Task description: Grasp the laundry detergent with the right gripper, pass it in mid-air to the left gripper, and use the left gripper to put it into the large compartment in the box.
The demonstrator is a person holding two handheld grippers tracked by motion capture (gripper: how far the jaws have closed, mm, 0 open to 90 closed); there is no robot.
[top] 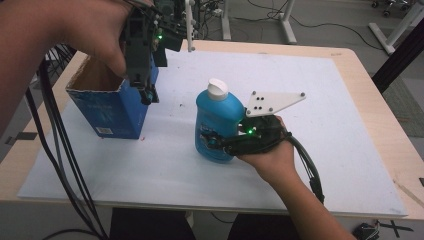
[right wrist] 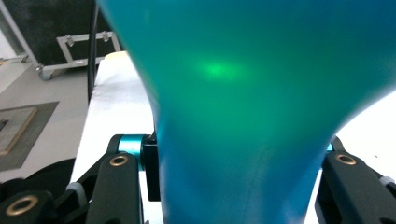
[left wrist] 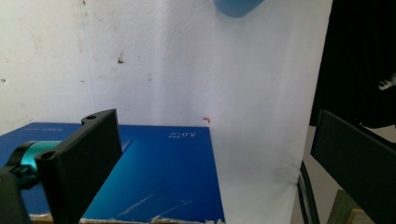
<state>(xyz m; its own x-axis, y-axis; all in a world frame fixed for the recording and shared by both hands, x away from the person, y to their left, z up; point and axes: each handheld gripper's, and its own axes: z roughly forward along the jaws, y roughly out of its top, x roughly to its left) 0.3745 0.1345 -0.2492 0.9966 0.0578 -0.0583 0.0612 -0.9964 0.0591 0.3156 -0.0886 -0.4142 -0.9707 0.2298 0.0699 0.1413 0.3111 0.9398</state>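
Note:
A blue bottle with a white cap stands upright in the middle of the white mat. My right gripper comes in from the right and is shut on the bottle's lower body; the bottle sits squeezed between both black jaws of that gripper. An open-topped blue cardboard box stands at the left. My left gripper points down over the box's right near corner. Its jaws stand wide apart above the box's blue side, gripping nothing.
The white mat covers most of the wooden table. Black cables hang down past the table's left edge. Beyond the far edge are desk legs and floor cables.

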